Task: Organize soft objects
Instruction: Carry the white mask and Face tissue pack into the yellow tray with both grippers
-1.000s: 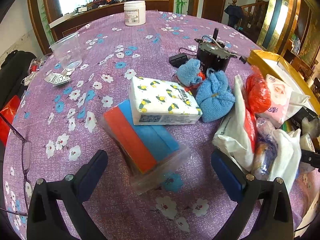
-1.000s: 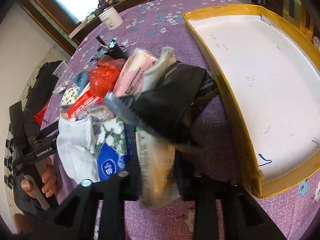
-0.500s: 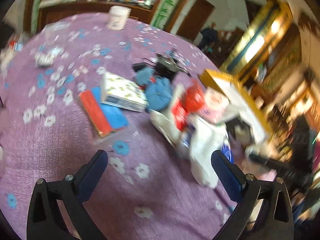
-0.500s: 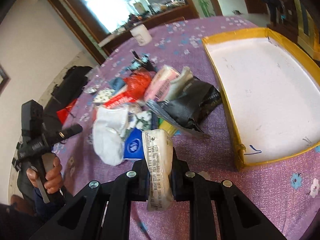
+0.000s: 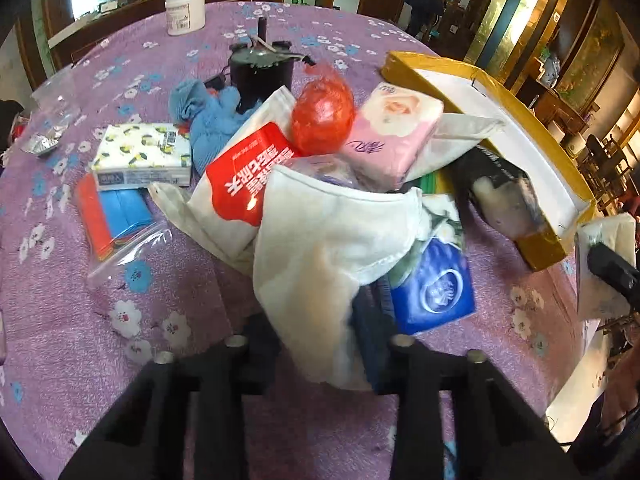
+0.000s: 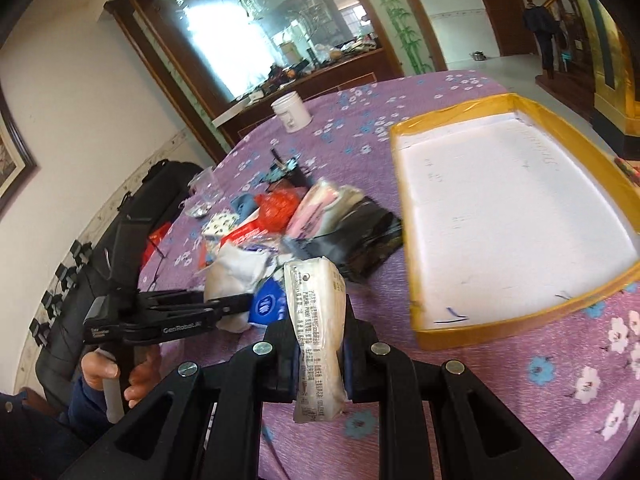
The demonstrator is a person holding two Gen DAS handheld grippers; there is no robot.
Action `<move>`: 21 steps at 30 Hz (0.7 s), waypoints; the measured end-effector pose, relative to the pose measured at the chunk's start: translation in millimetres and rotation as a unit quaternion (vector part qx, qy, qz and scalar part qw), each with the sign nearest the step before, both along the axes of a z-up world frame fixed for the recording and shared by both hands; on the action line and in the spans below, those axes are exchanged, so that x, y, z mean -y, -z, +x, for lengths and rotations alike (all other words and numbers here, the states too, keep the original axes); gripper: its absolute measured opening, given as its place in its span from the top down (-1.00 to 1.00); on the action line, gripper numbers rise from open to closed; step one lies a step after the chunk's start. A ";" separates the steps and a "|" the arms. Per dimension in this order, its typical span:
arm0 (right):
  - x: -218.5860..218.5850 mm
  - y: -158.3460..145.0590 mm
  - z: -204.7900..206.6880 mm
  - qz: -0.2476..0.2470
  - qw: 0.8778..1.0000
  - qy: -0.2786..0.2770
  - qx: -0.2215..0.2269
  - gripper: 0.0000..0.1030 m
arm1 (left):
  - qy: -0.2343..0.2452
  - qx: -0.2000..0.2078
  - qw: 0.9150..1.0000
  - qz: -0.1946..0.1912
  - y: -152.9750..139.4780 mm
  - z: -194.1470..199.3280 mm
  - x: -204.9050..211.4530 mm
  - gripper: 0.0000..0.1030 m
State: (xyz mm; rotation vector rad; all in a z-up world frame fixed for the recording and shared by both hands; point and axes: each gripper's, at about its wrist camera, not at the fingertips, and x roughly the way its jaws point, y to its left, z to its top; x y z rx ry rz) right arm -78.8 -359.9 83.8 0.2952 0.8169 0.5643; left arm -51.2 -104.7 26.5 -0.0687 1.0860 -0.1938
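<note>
Right gripper (image 6: 320, 354) clamped on white packet (image 6: 318, 320), long axis upright, above table's near edge. Yellow tray (image 6: 516, 322) just right, empty. Left gripper (image 5: 320, 344) closing on white cloth (image 5: 320, 264) at pile's near edge.

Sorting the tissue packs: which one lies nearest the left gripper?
The blue tissue pack, just beside the left gripper; the pink rose-printed pack and lemon-printed pack lie farther back.

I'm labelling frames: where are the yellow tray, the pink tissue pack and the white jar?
yellow tray (image 6: 448, 334), right wrist view, near rim.
pink tissue pack (image 5: 394, 126), left wrist view, top face.
white jar (image 5: 185, 7), left wrist view, side wall.
</note>
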 end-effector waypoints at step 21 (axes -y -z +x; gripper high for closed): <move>26.1 -12.3 16.2 0.041 0.999 0.024 -0.002 0.67 | 0.034 0.107 0.992 -0.057 -80.1 -21.6 -19.4 0.72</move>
